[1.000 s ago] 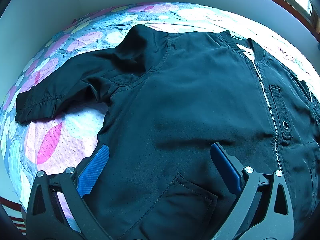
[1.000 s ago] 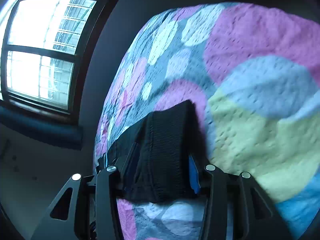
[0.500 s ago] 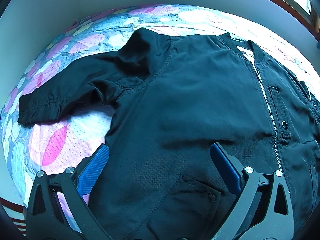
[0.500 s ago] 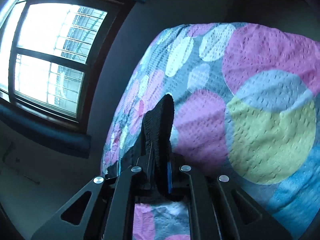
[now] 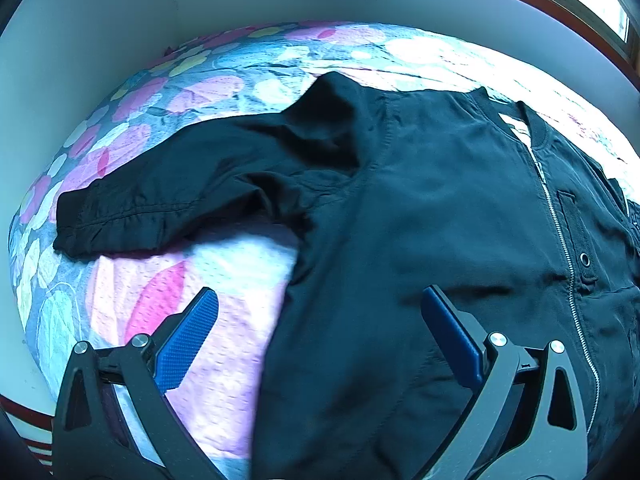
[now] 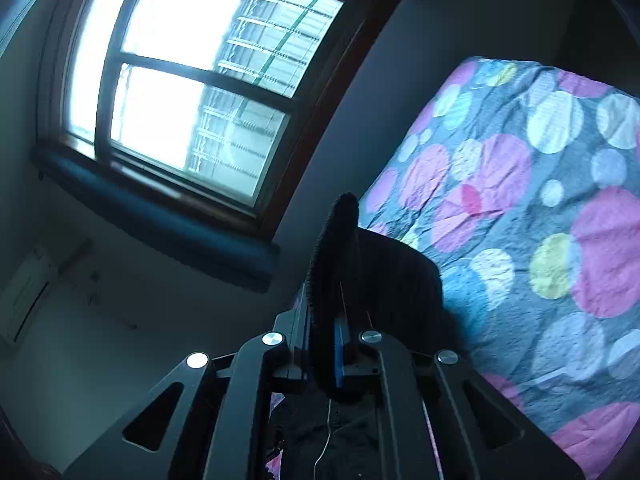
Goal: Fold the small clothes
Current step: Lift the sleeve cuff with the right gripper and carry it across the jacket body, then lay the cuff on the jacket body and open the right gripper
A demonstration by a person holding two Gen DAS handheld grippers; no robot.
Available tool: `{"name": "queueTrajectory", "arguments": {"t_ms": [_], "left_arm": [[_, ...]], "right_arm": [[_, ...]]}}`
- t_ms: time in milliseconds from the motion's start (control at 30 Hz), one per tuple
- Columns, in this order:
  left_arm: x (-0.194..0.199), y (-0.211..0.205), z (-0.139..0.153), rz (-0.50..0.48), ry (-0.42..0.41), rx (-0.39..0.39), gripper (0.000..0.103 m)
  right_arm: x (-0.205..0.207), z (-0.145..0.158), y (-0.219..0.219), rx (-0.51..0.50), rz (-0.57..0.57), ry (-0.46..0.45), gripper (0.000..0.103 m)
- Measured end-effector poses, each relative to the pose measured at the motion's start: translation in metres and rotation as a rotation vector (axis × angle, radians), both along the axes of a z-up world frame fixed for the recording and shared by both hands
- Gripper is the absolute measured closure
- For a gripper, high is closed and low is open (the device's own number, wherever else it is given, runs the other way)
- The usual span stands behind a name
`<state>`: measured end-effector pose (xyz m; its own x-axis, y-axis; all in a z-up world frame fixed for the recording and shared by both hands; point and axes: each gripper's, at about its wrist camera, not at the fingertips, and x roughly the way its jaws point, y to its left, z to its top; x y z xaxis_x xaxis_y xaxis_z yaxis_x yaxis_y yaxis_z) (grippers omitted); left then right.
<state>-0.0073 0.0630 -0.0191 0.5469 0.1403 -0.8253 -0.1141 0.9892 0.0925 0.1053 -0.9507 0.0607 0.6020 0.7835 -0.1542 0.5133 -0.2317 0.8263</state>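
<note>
- Across the frame's centre, on the bed (image 5: 224,264), a black jacket (image 5: 440,220) lies flat.
- Left claw (image 5: 320,316) released above it.
- Right claw (image 6: 326,344) clenched on the cuff (image 6: 334,248).

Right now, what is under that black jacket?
The jacket lies spread on a bedspread with coloured dots, which shows all round it and under the outstretched sleeve. Whatever lies directly beneath the body of the jacket is covered.
</note>
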Motion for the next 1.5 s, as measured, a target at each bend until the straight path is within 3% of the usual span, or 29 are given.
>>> {"name": "queueTrajectory", "arguments": {"t_ms": [233, 500, 867, 1100, 1367, 1500], "left_arm": [[-0.005, 0.027, -0.001, 0.020, -0.013, -0.018, 0.002], [-0.013, 0.052, 0.007, 0.044, -0.050, -0.059, 0.002], [-0.016, 0.064, 0.005, 0.055, -0.058, -0.096, 0.002], [-0.016, 0.065, 0.002, 0.053, -0.053, -0.106, 0.002], [-0.015, 0.069, -0.001, 0.060, -0.048, -0.113, 0.002], [-0.014, 0.069, -0.004, 0.062, -0.038, -0.118, 0.002]], "right_arm": [[0.073, 0.093, 0.068, 0.020, 0.103, -0.202, 0.095], [0.116, 0.149, 0.181, 0.067, 0.269, -0.301, 0.094], [0.122, 0.175, 0.329, -0.016, 0.542, -0.326, 0.094], [0.118, 0.187, 0.397, -0.043, 0.673, -0.346, 0.094], [0.101, 0.190, 0.456, -0.002, 0.740, -0.316, 0.093], [0.096, 0.191, 0.471, 0.055, 0.735, -0.320, 0.084]]}}
